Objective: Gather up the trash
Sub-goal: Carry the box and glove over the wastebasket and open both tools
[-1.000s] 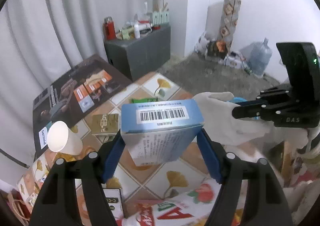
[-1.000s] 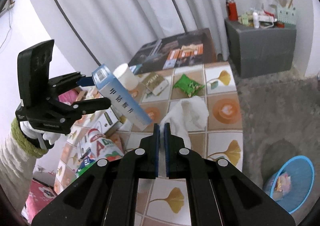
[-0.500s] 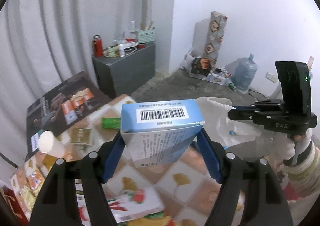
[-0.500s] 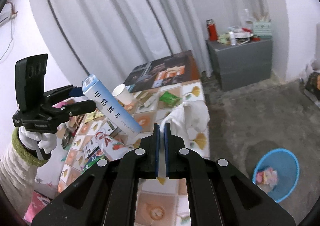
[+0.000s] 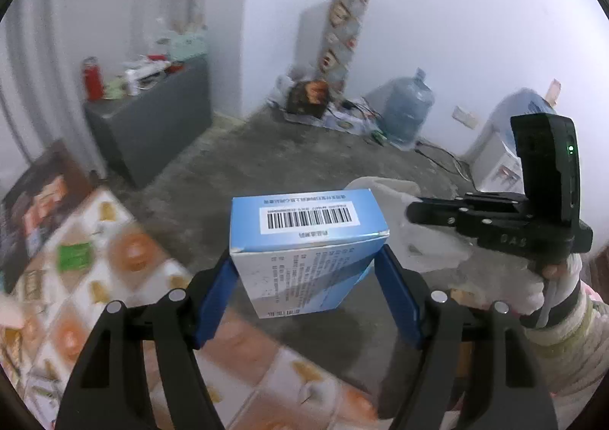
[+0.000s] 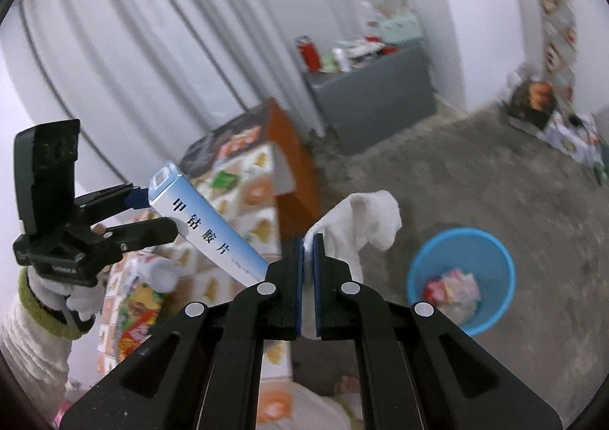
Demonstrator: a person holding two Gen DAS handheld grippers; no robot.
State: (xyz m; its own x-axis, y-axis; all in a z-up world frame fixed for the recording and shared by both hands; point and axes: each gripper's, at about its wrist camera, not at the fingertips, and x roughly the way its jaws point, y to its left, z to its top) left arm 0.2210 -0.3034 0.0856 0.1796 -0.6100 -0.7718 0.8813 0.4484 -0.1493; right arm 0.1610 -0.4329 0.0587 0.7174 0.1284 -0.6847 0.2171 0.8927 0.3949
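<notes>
My left gripper [image 5: 304,274] grasps a smooth blue-and-white cardboard box [image 5: 308,239] by its sides, barcode end up. My right gripper [image 6: 308,243] is clenched on a soft, crumpled white tissue [image 6: 361,220] (its pinched end hidden). The round blue bin [image 6: 462,277] on the rough concrete floor [image 6: 475,182] holds blurred colourful wrappers.

Lived-in room of a home, rough & cluttered: bare concrete floor [image 6: 475,179], white curtains [image 6: 160,34], grey cabinet [image 5: 152,125] w/ red flask [image 5: 92,78] etc., big water jug [image 5: 407,114], tile-pattern table [image 5: 114,277], blue waste basket [image 6: 462,277].
</notes>
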